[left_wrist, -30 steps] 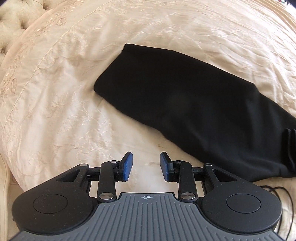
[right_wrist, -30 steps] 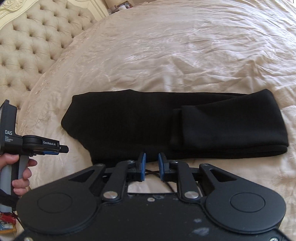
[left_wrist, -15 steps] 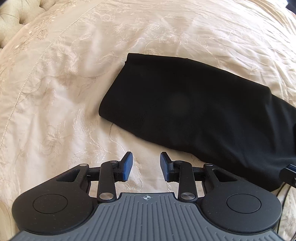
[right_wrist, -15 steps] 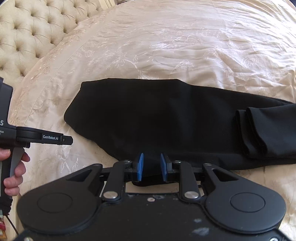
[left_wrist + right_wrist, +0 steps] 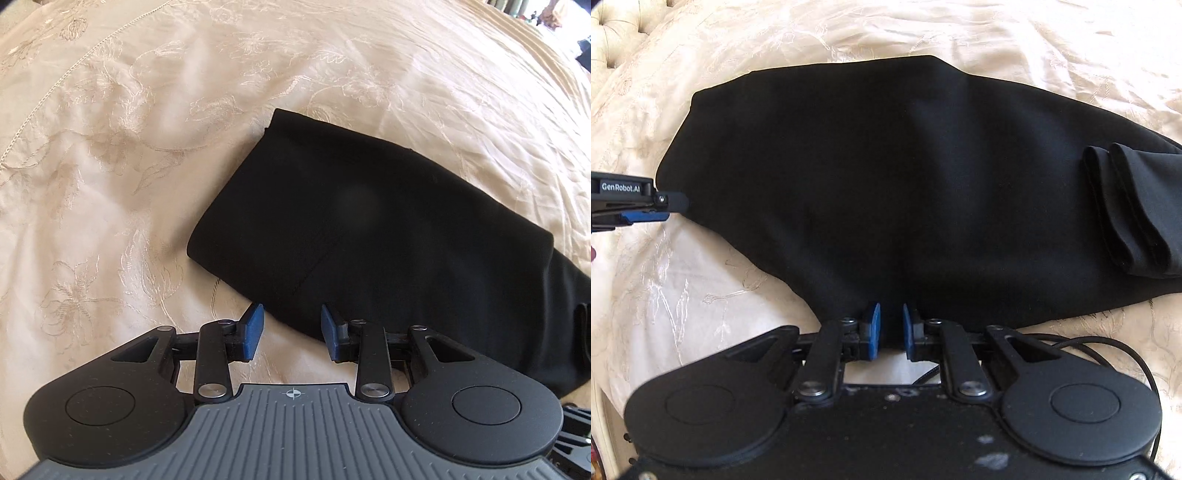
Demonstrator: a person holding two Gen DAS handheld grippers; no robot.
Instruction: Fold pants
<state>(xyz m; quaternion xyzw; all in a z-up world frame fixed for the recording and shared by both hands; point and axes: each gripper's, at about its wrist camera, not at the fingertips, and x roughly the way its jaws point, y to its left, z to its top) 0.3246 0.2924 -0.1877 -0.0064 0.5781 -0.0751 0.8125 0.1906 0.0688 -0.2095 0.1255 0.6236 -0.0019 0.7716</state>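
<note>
The black pants (image 5: 369, 229) lie folded lengthwise on the cream bedspread (image 5: 110, 166), also in the right wrist view (image 5: 905, 184). The leg ends are folded back on top at the right (image 5: 1137, 206). My left gripper (image 5: 291, 326) is open, its pads level with the near edge of the pants by the waist corner. It shows from the side in the right wrist view (image 5: 665, 208). My right gripper (image 5: 889, 330) is open with a narrow gap, its pads at the pants' near edge with black cloth between them.
The embroidered cream bedspread (image 5: 683, 295) spreads all around the pants. A tufted headboard (image 5: 617, 26) stands at the far left. A black cable (image 5: 1108, 354) runs over the bed by my right gripper.
Both grippers have moved forward and down to the near edge of the pants. The right gripper's jaws have opened a little. The pants have not moved.
</note>
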